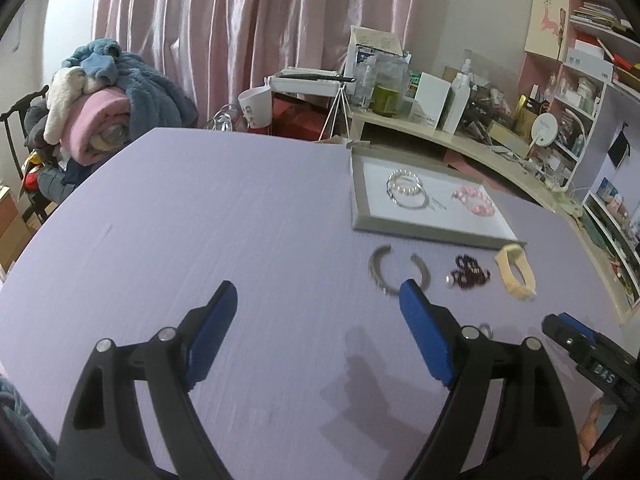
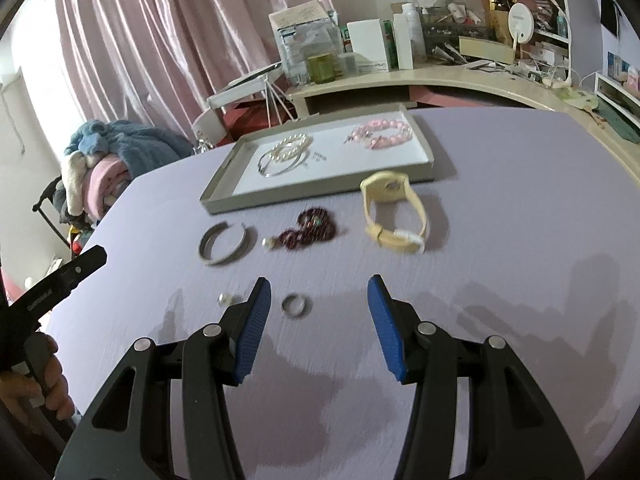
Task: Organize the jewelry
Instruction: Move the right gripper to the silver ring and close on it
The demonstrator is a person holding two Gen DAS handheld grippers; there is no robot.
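Observation:
A grey tray (image 2: 224, 196) (image 1: 360, 224) on the lilac table holds a pearl bracelet (image 2: 290, 146) (image 1: 404, 184), a silver bangle (image 2: 280, 166) and pink beads (image 2: 382, 132) (image 1: 474, 200). In front of it lie a grey open bangle (image 2: 226, 242) (image 1: 398, 270), a dark red bead bracelet (image 2: 312, 232) (image 1: 468, 274) and a yellow watch (image 2: 394, 212) (image 1: 516, 272). A silver ring (image 2: 296, 305) and a small stud (image 2: 226, 300) lie nearer. My right gripper (image 2: 319, 290) hangs open just behind the ring, holding nothing. My left gripper (image 1: 320, 292) is open and empty over bare table, left of the bangle.
A cluttered beige desk (image 2: 440, 80) with bottles and boxes curves behind the table. Pink curtains (image 1: 240, 32) hang at the back. A chair piled with blankets (image 1: 100, 100) stands at the far left. A hand (image 2: 44, 380) holds the left gripper's handle.

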